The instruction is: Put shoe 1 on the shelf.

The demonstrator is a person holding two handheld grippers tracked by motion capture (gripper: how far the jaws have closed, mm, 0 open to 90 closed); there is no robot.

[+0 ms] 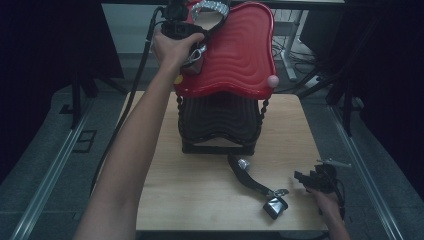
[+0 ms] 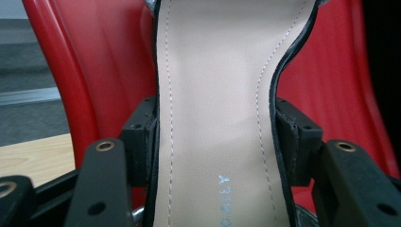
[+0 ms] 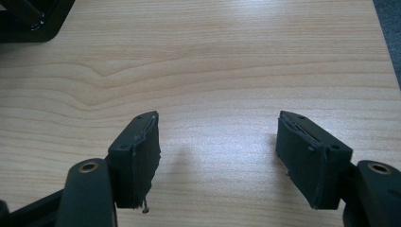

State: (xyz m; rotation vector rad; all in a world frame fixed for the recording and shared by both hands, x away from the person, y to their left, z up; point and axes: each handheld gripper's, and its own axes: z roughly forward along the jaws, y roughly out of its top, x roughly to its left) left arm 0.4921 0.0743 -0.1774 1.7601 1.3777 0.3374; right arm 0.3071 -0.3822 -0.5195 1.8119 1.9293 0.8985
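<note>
A shoe with a beige insole, black edging and a silver strap is clamped at its narrow waist between the jaws of my left gripper. In the high view the left gripper holds this shoe over the left part of a red wavy top shelf of a small rack. A second black shoe lies on its side on the wooden table in front of the rack. My right gripper rests at the table's front right, and its jaws stand open over bare wood.
The rack has a black wavy lower shelf under the red one, twisted black posts, and a pink knob at its right corner. Dark floor and stand legs surround the table. A black object's corner sits at the right gripper view's top left.
</note>
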